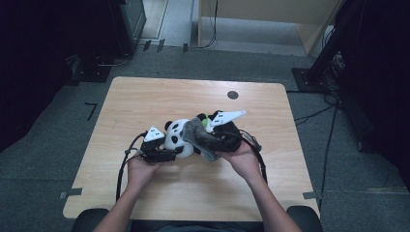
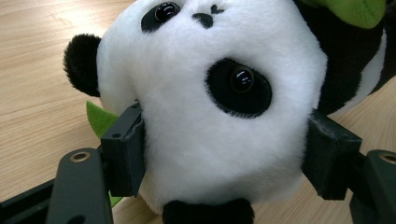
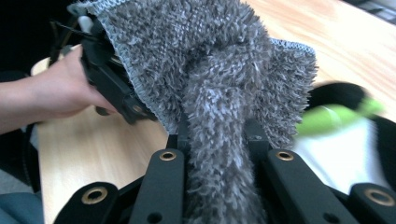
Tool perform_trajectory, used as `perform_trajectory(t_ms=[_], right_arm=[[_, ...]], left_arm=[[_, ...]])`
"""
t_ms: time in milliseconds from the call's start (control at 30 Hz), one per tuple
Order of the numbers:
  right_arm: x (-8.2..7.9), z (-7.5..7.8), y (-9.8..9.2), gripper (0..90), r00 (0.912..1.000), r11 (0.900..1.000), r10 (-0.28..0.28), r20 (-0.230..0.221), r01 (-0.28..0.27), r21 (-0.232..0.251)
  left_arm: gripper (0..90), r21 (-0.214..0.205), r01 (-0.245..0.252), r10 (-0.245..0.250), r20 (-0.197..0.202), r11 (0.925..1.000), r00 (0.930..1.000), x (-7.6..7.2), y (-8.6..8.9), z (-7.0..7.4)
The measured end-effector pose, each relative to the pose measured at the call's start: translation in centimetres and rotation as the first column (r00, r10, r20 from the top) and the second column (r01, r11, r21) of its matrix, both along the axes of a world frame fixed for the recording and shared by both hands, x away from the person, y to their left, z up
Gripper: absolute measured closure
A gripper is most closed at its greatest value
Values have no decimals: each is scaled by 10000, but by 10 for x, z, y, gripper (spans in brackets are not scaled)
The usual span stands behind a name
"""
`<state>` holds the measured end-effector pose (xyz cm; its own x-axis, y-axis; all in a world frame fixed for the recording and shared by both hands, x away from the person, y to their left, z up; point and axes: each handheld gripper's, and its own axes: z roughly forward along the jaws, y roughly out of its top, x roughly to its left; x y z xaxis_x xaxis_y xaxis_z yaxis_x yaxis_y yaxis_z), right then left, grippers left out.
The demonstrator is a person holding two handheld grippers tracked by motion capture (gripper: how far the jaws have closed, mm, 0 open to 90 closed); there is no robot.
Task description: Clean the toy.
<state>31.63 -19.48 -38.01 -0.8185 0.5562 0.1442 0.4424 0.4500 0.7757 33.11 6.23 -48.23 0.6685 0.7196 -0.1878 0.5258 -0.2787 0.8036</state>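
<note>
A black-and-white panda plush (image 1: 175,136) lies at the middle of the wooden table (image 1: 145,96). My left gripper (image 1: 164,154) is shut on its head: in the left gripper view both pads (image 2: 125,149) press into the white face (image 2: 210,107) from either side. A shaggy grey cloth (image 1: 202,137) is draped over the panda's body. My right gripper (image 1: 215,129) is shut on a bunched fold of this cloth (image 3: 210,84), which rises between its jaws in the right gripper view. A green felt leaf (image 3: 327,116) on the plush shows blurred beside the cloth.
A small dark round mark (image 1: 232,94) sits near the table's far edge. Cables trail from both grippers over the near half of the table. On the floor to the right stand dark equipment and loose wires (image 1: 314,116). The right gripper view also catches the left hand (image 3: 51,93).
</note>
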Motion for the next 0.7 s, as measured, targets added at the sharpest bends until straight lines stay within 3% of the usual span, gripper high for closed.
perform_trajectory(t_ms=[167, 333, 467, 700], right_arm=[[8, -10, 28, 764, 9985, 9989, 462, -284, -463, -12], [13, -29, 42, 764, 9957, 9974, 587, -719, -614, -364], [13, -42, 42, 766, 9959, 9964, 594, -682, -632, -557], [7, -55, 30, 768, 9975, 9979, 542, -461, -557, -328]], left_arm=[[270, -144, -44, 44, 6, 9999, 10000, 0, 1, -1], [270, -179, -62, 62, -14, 9998, 10000, 0, 1, -1], [271, -140, -62, 62, -11, 9999, 10000, 0, 1, -1], [271, -92, -32, 32, -18, 10000, 10000, 0, 1, -1]])
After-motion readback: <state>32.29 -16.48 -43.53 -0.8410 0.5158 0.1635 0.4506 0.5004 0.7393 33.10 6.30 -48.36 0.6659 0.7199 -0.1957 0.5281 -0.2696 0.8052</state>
